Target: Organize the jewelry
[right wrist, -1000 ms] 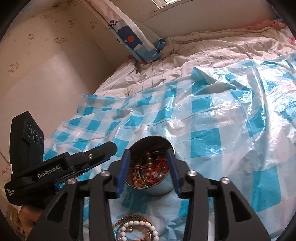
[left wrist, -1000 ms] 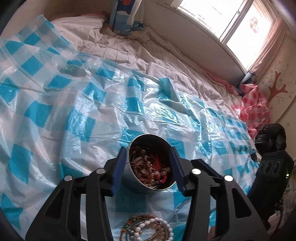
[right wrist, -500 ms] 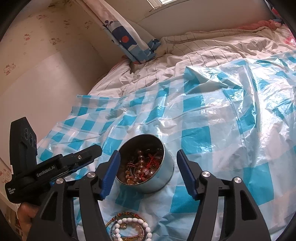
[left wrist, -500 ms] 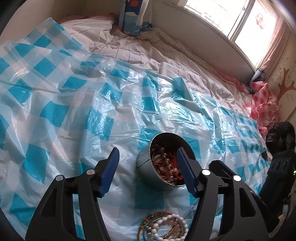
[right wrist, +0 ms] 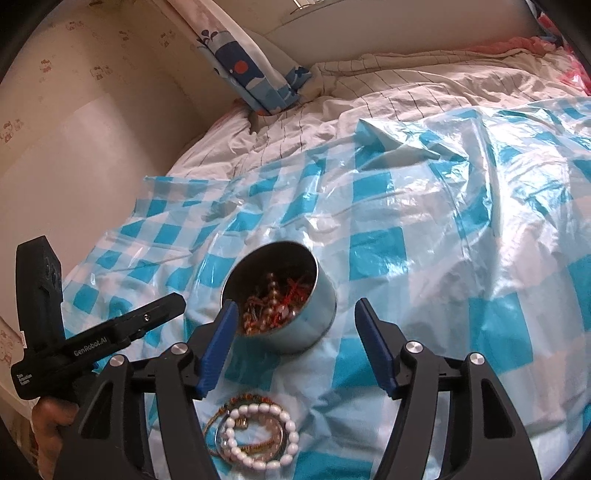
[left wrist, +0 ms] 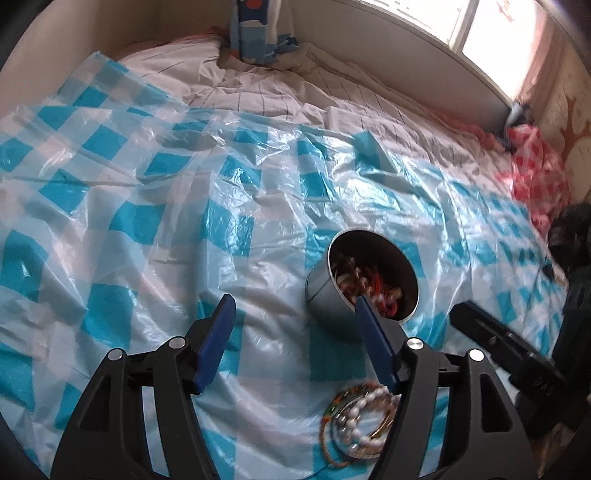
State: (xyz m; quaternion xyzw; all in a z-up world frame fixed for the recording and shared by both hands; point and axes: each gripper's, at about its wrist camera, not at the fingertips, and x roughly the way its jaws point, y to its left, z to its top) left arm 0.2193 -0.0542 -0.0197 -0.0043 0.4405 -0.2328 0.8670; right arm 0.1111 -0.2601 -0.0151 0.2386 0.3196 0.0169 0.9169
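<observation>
A round metal tin (left wrist: 325, 295) (right wrist: 314, 321) holding beads and red cord stands on the blue-checked plastic sheet (left wrist: 147, 221) (right wrist: 443, 258). My left gripper (left wrist: 293, 301) is open, and the tin sits just ahead of its right finger, untouched. In the right wrist view my right gripper (right wrist: 295, 303) is open too. The tin lies between and just beyond its blue pads (right wrist: 218, 343), closer to the left one, with a gap on each side. A pile of bracelets (left wrist: 358, 424) (right wrist: 255, 435), white beads on top, lies on the sheet below both grippers.
A blue and white pillow (left wrist: 258, 33) (right wrist: 255, 74) leans at the head of the bed. A red checked bag (left wrist: 535, 177) and a black object (left wrist: 569, 236) lie at the right. A wall (right wrist: 74, 147) borders the left. A hand (right wrist: 48, 421) holds the left gripper (right wrist: 110, 332).
Both grippers have opened off the tin, which they both clasped a second ago. The left gripper has slid left, so the tin now stands by its right finger.
</observation>
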